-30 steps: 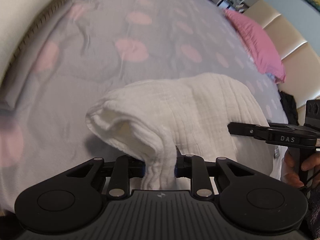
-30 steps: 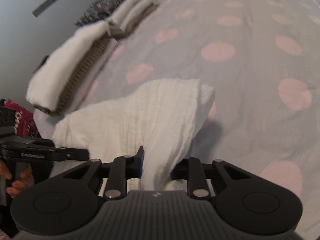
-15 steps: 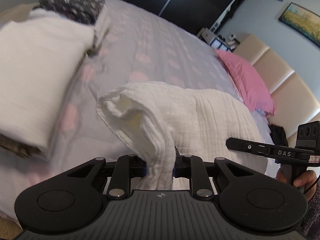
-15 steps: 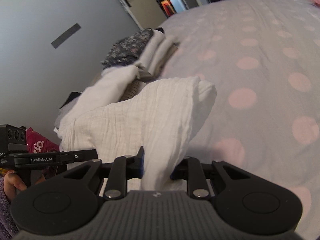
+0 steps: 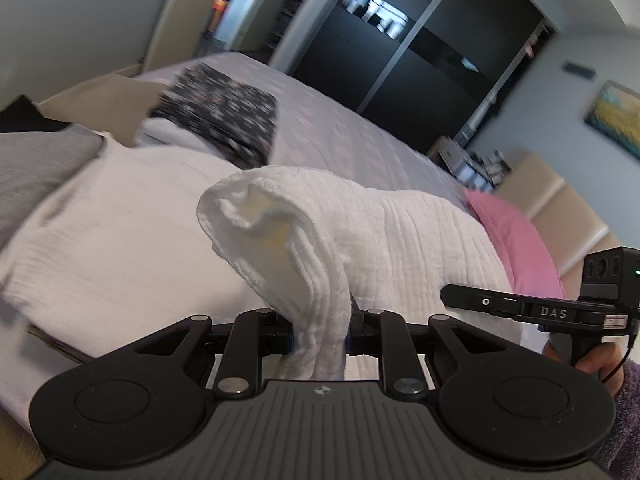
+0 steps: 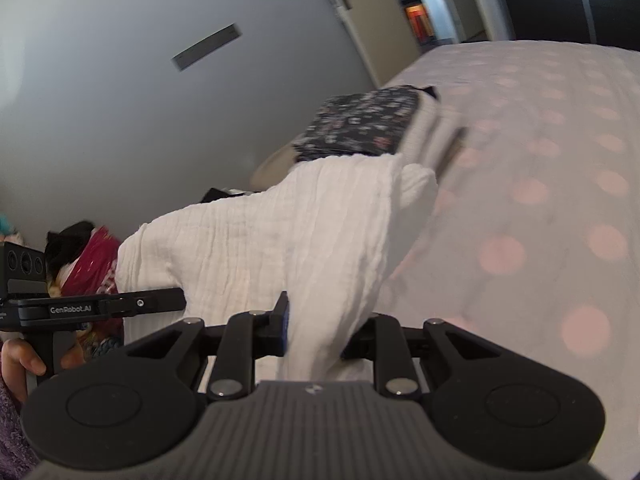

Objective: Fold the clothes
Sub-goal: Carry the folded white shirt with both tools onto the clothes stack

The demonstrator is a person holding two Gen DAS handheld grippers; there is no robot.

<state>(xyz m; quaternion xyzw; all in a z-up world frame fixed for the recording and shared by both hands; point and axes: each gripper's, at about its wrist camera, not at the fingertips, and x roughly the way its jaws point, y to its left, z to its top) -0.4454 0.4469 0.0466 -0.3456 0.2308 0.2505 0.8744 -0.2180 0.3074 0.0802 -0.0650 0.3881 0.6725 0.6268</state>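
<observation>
A folded white crinkled cloth (image 5: 400, 232) hangs lifted above the bed between both grippers. My left gripper (image 5: 320, 338) is shut on one bunched end of it, which droops between the jaws. My right gripper (image 6: 316, 334) is shut on the other end of the white cloth (image 6: 260, 240). In each wrist view the other gripper shows at the side, held by a hand: the right gripper (image 5: 520, 308) and the left gripper (image 6: 100, 308). The parts of the cloth below the jaws are hidden by the gripper bodies.
A stack of folded clothes lies on the bed's left: a white folded piece (image 5: 120, 240) and a dark floral one (image 5: 224, 116) on top (image 6: 360, 124). The grey bedspread with pink dots (image 6: 540, 200), a pink pillow (image 5: 516, 240) and a pile of coloured clothes (image 6: 88, 264) lie around.
Both grippers have risen together with the white cloth and tilted up, so the views now show the folded stack, walls and wardrobe. Both grips stay the same.
</observation>
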